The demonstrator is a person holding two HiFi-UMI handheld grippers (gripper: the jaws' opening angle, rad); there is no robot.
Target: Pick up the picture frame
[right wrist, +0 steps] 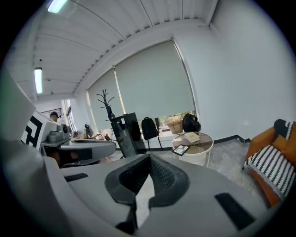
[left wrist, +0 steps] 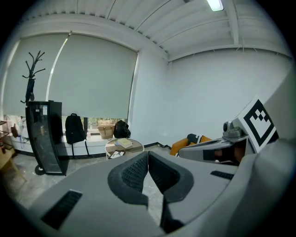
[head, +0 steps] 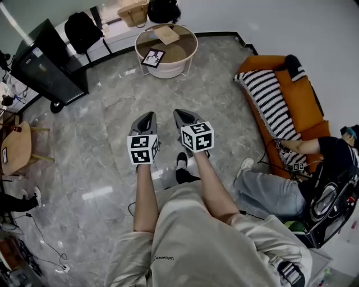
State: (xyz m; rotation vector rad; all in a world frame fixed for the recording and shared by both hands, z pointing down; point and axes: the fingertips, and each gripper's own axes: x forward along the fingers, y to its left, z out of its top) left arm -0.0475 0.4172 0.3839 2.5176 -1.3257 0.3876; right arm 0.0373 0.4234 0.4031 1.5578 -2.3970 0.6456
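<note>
At the far left stands a tall black cabinet (head: 47, 61) on castors, flat-faced and glossy, with a soft black backpack (head: 82, 31) beside it against the window wall. The floor (head: 101, 146) is polished grey marble with pale veining and bright reflections.

Further right is the round tabletop (head: 182, 56), a brown disc in a thin pale rim over a white drum-shaped base. The picture frame (head: 152, 57) lies on its near left part. The frame is small and rectangular, with a dark border round a lighter picture, and a flat tan book (head: 167, 35) lies apart from it toward the back. Behind the tabletop, on the sill, sit a woven straw bag (head: 133, 12) and a rounded black bag (head: 164, 10).

At the right, an orange upholstered sofa (head: 305, 95) carries a black-and-white striped throw (head: 272, 101).

The left tongs (head: 147, 115) are smooth grey plastic with black ribbed pads (left wrist: 136, 171). Their jaws are pressed together at the tips with nothing between them, held in the air over the floor, well short of the tabletop. The right tongs (head: 178, 113), just beside them and of the same build, are likewise closed and empty. They point toward the tabletop, and the frame shows far ahead in the right gripper view.
</note>
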